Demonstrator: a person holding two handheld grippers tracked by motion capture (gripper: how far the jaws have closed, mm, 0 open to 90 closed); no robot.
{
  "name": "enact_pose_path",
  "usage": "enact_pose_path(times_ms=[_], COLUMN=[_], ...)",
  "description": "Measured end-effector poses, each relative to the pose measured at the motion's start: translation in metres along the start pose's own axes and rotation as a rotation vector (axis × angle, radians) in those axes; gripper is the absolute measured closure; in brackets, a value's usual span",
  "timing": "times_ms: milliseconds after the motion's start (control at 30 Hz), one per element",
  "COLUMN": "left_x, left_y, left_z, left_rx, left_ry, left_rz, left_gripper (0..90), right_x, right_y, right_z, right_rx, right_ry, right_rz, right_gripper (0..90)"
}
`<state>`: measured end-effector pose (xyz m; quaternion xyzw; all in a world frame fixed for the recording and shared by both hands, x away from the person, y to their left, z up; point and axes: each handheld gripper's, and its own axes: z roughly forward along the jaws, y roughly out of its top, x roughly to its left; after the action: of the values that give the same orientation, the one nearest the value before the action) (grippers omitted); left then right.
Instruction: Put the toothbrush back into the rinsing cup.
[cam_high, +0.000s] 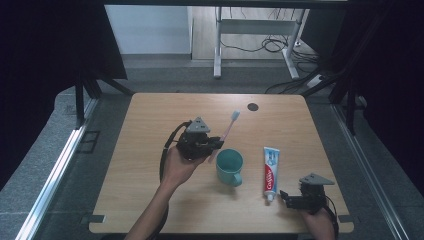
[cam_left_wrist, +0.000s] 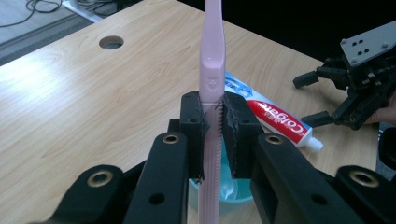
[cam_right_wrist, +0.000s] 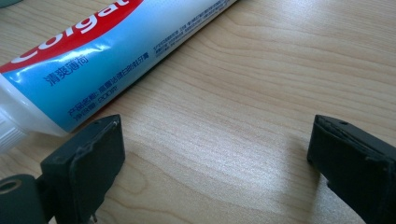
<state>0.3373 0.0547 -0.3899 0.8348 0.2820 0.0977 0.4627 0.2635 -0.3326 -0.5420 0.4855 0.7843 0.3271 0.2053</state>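
My left gripper (cam_high: 214, 146) (cam_left_wrist: 215, 122) is shut on a pink toothbrush (cam_high: 229, 127) (cam_left_wrist: 212, 74), whose handle is pinched between the pads and whose head points toward the table's far side. Its lower end hangs over the teal mug (cam_high: 229, 167) (cam_left_wrist: 231, 186). A red, white and blue toothpaste tube (cam_high: 270, 172) (cam_left_wrist: 275, 120) (cam_right_wrist: 102, 51) lies flat to the right of the mug, cap toward the front edge. My right gripper (cam_high: 288, 198) (cam_right_wrist: 215, 158) rests low on the table at the front right, jaws wide apart, just beside the tube's cap end with nothing between them.
The wooden table (cam_high: 150, 165) has a round cable hole (cam_high: 253, 106) (cam_left_wrist: 111, 42) near its far edge. Beyond the table stand a desk frame (cam_high: 255, 35) and floor cables. Dark curtains hang at both sides.
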Motion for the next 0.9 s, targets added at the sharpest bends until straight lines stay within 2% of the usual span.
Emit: enact_pose_path(times_ms=[367,700,900], left_x=[-0.005,-0.006,-0.008], left_y=[0.003,0.000,0.000], left_z=[0.014,0.025,0.030], left_rx=[-0.018,-0.048,-0.049], left_ry=[-0.005,-0.002,-0.001], left_rz=[0.006,-0.008,-0.005], left_gripper=[79.3,79.4,79.4], right_x=[0.000,0.000,0.000], right_y=[0.000,0.000,0.000], right_z=[0.000,0.000,0.000], right_rx=[-0.001,0.000,0.000], right_ry=[0.000,0.000,0.000], right_rz=[-0.001,-0.001,-0.001], right_gripper=[3.9,3.9,3.9])
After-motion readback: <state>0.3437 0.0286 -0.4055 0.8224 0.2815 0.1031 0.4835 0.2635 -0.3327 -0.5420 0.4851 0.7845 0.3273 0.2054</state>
